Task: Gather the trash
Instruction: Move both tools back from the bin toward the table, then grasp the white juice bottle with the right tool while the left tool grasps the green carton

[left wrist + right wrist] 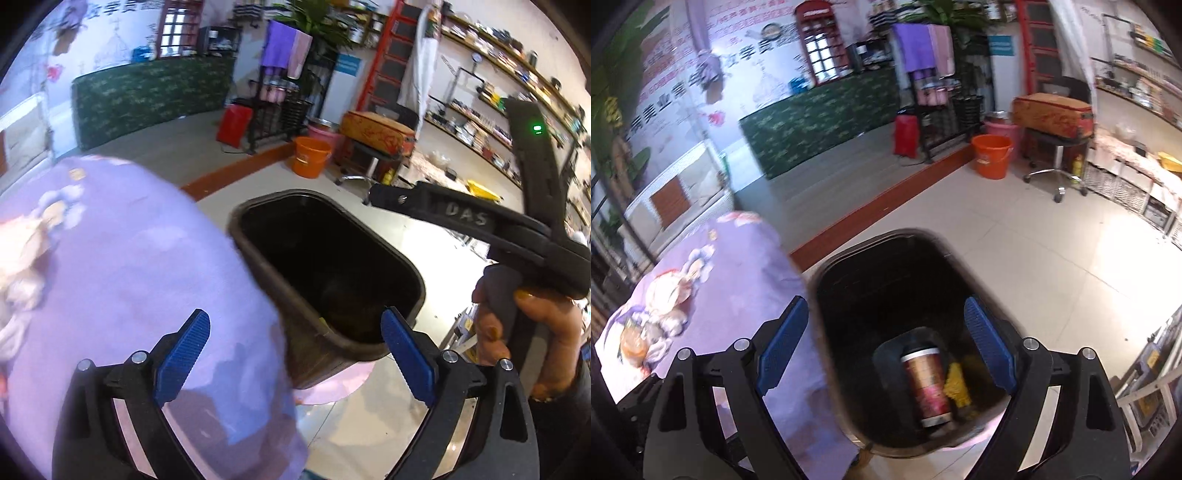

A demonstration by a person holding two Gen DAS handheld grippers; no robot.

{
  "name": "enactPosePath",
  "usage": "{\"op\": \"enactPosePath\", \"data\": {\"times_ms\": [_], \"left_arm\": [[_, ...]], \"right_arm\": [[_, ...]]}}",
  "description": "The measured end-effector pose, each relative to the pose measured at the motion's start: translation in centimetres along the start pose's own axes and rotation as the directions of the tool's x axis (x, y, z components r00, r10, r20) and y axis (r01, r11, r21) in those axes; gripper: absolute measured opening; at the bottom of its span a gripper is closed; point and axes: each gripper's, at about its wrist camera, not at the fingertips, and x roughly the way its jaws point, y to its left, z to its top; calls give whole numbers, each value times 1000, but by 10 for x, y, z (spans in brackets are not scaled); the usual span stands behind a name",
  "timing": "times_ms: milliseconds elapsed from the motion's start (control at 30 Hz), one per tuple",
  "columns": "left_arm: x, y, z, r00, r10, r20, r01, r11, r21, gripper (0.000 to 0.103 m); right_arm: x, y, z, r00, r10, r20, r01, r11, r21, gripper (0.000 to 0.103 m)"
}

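A dark brown trash bin (280, 317) stands on the floor beside the table with the purple floral cloth (122, 280). My left gripper (295, 350) is open and empty, above the bin's near rim. My right gripper (886, 347) is open and empty, directly over the bin (849, 302). At the bin's bottom lie a cylindrical cup (927, 384) with a brown and pink label and a yellow scrap (956, 384). The right gripper's black body (480, 221) shows in the left wrist view, held by a hand.
An orange bucket (991, 155) and a pink bucket (1001, 129) stand on the tiled floor farther back. A stool with an orange bag (1052, 110) is beside them. Shelves (498, 92) line the right wall. A raised floor step (886, 206) runs behind the bin.
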Motion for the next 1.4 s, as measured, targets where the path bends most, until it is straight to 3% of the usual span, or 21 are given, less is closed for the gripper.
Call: {"op": "enactPosePath", "data": {"times_ms": [167, 300, 433, 600, 800, 867, 1033, 1100, 1267, 1400], "left_arm": [[-25, 32, -17, 996, 84, 20, -82, 993, -82, 92], [-46, 60, -35, 984, 176, 31, -169, 973, -158, 92], [-72, 90, -60, 967, 253, 26, -240, 942, -233, 92], [-106, 127, -93, 948, 319, 11, -296, 890, -346, 92], [-143, 159, -119, 915, 403, -5, -370, 834, -410, 92], [-154, 166, -127, 904, 427, -7, -388, 813, -434, 92], [-173, 184, -144, 889, 458, -15, -408, 775, -482, 92], [-179, 184, -151, 887, 461, -13, -407, 770, -492, 92], [-189, 191, -166, 888, 460, -17, -402, 757, -515, 92], [-192, 196, -171, 895, 447, -14, -384, 752, -537, 92]], "right_arm": [[15, 55, -7, 994, 95, -56, -101, 988, -113, 86], [26, 97, -19, 979, 168, -115, -188, 965, -185, 86], [36, 145, -34, 949, 244, -198, -291, 920, -262, 86], [37, 213, -55, 906, 307, -292, -408, 819, -403, 86], [24, 303, -77, 851, 359, -384, -525, 621, -582, 86], [21, 336, -78, 835, 365, -412, -550, 534, -642, 86], [18, 411, -87, 845, 325, -424, -522, 331, -787, 85], [23, 440, -91, 849, 281, -447, -513, 233, -826, 80], [44, 486, -109, 879, 128, -460, -468, 40, -883, 76], [62, 500, -128, 856, 11, -516, -514, -72, -855, 76]]}}
